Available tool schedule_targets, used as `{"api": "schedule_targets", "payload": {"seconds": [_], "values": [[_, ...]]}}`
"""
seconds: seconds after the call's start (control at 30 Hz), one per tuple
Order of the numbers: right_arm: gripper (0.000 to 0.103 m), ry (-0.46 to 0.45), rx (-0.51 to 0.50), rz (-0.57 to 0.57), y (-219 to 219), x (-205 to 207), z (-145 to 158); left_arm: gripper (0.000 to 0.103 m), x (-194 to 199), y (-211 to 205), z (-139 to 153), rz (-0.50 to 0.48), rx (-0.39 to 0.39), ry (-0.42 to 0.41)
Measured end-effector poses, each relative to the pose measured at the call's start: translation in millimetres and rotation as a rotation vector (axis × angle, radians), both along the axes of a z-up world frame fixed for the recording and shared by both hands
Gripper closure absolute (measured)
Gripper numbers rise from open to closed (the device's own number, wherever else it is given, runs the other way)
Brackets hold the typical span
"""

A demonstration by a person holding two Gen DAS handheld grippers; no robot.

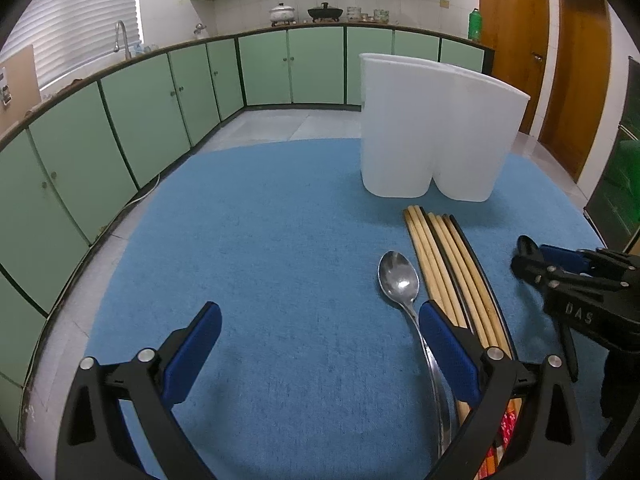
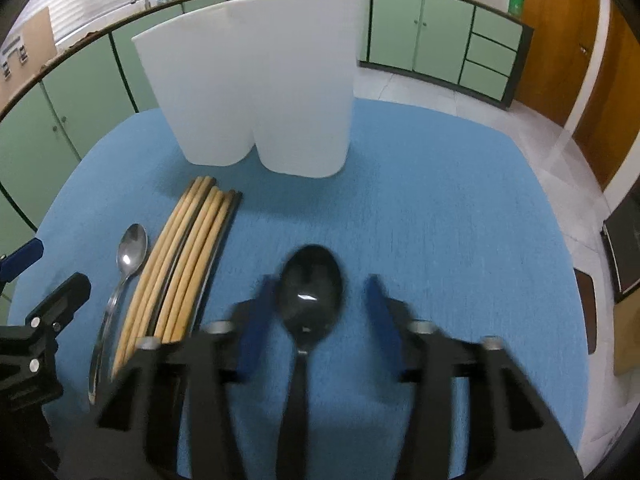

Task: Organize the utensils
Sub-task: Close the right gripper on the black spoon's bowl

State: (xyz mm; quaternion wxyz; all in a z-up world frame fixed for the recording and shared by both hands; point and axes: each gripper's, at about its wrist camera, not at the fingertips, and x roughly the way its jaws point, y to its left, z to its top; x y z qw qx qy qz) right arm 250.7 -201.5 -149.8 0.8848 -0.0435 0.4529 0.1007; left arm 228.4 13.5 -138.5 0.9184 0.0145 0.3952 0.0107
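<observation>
My right fingers [image 2: 318,316]: parted, blurred, blue pads either side of a black spoon [image 2: 312,292] that lies on the blue counter [image 2: 440,220]; the left pad looks near or against the bowl's edge, the right pad stands clear, so no firm grip shows. My left fingers [image 1: 320,354]: wide apart, empty, over bare blue cloth. Silver spoon [image 1: 399,280]: flat on the counter, bowl up, handle passing just beside my left hand's right pad. Chopsticks [image 1: 448,264]: one bundle, wooden with dark ones among them, just beside the silver spoon. White two-compartment holder [image 1: 432,136]: upright, beyond the chopstick tips; contents not visible.
</observation>
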Motion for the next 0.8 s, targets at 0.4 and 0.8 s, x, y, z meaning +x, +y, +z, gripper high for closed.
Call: {"api": "schedule_targets", "payload": {"seconds": [0.4, 0.8], "values": [[0.069, 0.002, 0.034, -0.006, -20, 0, 2, 0.006, 28, -19, -6, -0.032, -0.008, 0.031], [0.068, -0.014, 0.037, -0.005, -17, -10, -3, 0.007, 56, -18, -19, 0.028, 0.003, 0.109]]}}
